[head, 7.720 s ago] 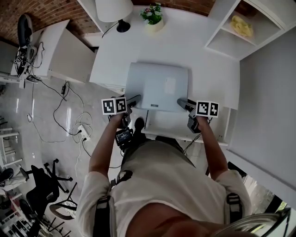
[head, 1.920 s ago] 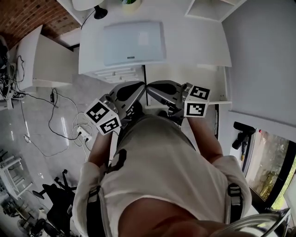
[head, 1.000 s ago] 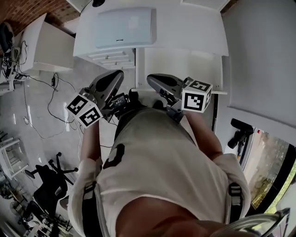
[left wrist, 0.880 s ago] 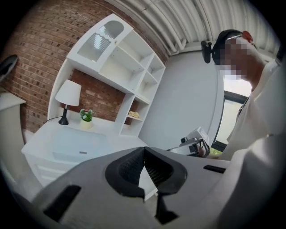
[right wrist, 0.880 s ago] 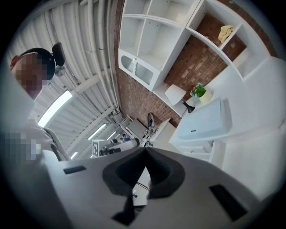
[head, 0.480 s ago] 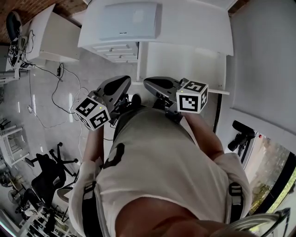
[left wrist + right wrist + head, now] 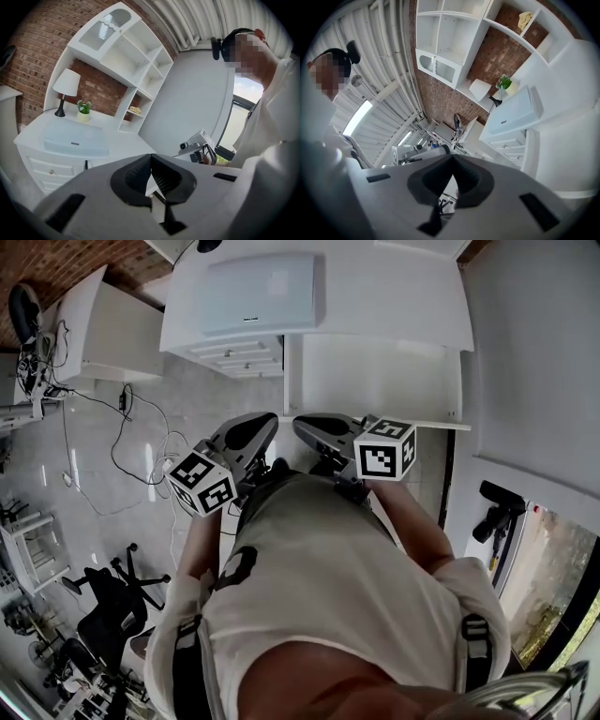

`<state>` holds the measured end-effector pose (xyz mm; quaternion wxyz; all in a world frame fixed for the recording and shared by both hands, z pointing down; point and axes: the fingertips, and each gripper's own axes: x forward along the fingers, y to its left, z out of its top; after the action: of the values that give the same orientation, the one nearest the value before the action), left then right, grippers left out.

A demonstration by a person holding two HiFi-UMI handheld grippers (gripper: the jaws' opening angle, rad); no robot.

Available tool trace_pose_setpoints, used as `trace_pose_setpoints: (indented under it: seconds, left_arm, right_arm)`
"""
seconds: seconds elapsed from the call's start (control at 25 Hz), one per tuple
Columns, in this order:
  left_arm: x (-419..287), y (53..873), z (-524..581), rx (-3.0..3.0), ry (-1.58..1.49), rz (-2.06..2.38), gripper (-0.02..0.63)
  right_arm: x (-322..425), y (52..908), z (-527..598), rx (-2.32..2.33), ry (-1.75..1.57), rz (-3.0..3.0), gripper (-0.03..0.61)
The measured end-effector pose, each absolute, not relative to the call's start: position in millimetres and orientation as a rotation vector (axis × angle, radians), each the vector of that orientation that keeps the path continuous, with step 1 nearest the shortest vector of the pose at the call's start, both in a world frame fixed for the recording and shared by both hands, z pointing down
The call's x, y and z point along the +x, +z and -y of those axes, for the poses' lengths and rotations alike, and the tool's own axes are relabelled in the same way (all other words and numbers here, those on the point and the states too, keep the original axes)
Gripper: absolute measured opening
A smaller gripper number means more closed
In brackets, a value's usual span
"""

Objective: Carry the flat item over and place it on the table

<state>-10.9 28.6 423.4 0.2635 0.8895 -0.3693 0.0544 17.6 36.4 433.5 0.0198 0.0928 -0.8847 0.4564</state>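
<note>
The flat item point(image 7: 261, 293), a pale grey slab, lies flat on the white table point(image 7: 394, 296) at the top of the head view. It also shows on the tabletop in the left gripper view point(image 7: 75, 138) and in the right gripper view point(image 7: 515, 112). Both grippers hang close to my body, well short of the table. My left gripper point(image 7: 270, 420) is shut with nothing in it, its jaws meeting at a point point(image 7: 150, 156). My right gripper point(image 7: 298, 423) is likewise shut and empty point(image 7: 452, 157). Their tips nearly touch each other.
Drawers point(image 7: 239, 343) sit under the table's left part, and a lower white surface point(image 7: 375, 376) lies between me and the table. A lamp point(image 7: 65, 84) and a small plant point(image 7: 84, 108) stand behind the item. Cables point(image 7: 141, 442) and an office chair point(image 7: 108, 601) lie on the floor at left.
Seconds ago both grippers were at the item's near edge on the table; they have since drawn back to my body. Over the last second they sank slightly and came closer together.
</note>
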Motion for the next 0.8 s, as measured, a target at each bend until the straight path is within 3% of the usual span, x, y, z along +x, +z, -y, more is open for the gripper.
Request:
trace_pose_setpoints:
  seconds: [0.8]
  left_arm:
    - [-179, 432, -89, 2.33, -0.07, 1.116, 0.02]
  right_arm:
    - [-117, 444, -104, 0.294, 1.31, 2.577, 0.009]
